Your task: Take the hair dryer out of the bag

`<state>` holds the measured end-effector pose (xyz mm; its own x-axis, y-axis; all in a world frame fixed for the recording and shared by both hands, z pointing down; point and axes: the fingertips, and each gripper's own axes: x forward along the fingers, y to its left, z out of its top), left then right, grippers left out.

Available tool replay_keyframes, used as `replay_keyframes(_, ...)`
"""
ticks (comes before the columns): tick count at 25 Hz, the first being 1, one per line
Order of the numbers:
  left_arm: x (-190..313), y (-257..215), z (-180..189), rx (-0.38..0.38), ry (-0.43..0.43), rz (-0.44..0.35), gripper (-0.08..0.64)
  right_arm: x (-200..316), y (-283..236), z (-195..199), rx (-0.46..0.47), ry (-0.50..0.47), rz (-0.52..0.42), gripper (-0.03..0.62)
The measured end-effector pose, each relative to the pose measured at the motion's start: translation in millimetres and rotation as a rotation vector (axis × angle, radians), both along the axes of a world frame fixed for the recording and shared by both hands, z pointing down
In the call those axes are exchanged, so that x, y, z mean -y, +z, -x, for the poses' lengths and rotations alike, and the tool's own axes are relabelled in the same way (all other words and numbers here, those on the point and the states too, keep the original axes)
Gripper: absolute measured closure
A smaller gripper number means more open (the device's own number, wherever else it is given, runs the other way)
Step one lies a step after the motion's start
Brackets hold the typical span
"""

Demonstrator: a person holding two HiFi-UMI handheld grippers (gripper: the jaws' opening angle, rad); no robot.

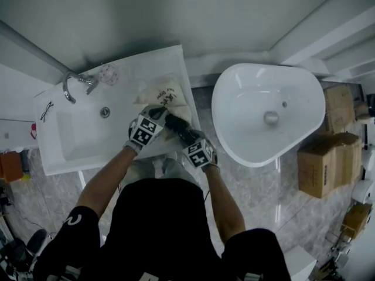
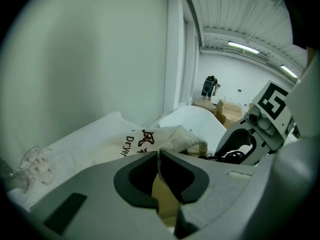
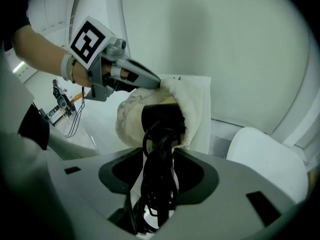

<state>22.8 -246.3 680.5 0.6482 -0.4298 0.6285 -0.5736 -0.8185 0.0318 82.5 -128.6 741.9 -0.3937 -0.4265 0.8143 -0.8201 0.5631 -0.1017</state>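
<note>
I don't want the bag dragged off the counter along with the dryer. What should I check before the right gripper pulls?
1. Left gripper pins the bag: ok, jaws shut on its cloth rim.
2. Right gripper grips the hair dryer: ok, closed on its black cord.
3. Dryer clear of the bag: not ok, its body sits in the mouth.
4. Cord free of snags: cannot tell.
5. Glass out of the pull path: ok, it stands apart, near the tap.
</note>
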Motion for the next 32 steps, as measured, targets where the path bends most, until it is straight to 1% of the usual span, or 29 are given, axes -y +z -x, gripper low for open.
replay_keyframes(2,-1.3,-0.1,0.3,-0.010,0.003,0.007,0.541,8.9,-4.9,5.1,0.019,0.011,-0.013,0.394)
replay_keyframes(4,-2.5,0.0,1.2,-0.021,0.004,0.016,0.541,16.4,-1.1,10.5,0.009,0.006,-0.002,0.380)
replay_keyframes(6,-4.6,-0.3,1.2,-0.033,0.007,0.027,0.541,20.0,9.6,15.8,-0.006,-0.003,0.037,0.367)
replay_keyframes(8,-7.5,-1.5,0.9,-0.044,0.015,0.035,0.541,22.0,17.8,22.3,-0.011,-0.012,0.083,0.338)
replay_keyframes(12,-15.4,-2.3,1.0,-0.056,0.037,0.047,0.541,20.1,33.7,30.1,-0.044,-0.031,0.166,0.321)
replay_keyframes(14,-18.8,-0.4,2.0,-0.055,0.041,0.054,0.541,18.4,37.2,31.2,-0.049,-0.029,0.186,0.337)
replay_keyframes(16,-21.2,1.1,3.5,-0.052,0.040,0.058,0.541,16.7,37.1,31.8,-0.035,-0.021,0.194,0.348)
replay_keyframes(21,-23.7,2.6,5.9,-0.035,0.042,0.057,0.541,7.5,23.8,40.0,0.068,-0.019,0.217,0.370)
replay_keyframes(24,-23.0,4.2,5.5,-0.023,0.037,0.058,0.541,-2.8,12.8,35.4,0.097,-0.020,0.206,0.373)
replay_keyframes(28,-20.8,4.9,6.4,-0.003,0.034,0.060,0.541,-10.2,-11.4,28.6,0.154,-0.014,0.147,0.374)
replay_keyframes(32,-21.8,0.4,2.0,-0.019,0.043,0.065,0.540,-27.4,-32.5,25.8,0.164,-0.039,0.119,0.376)
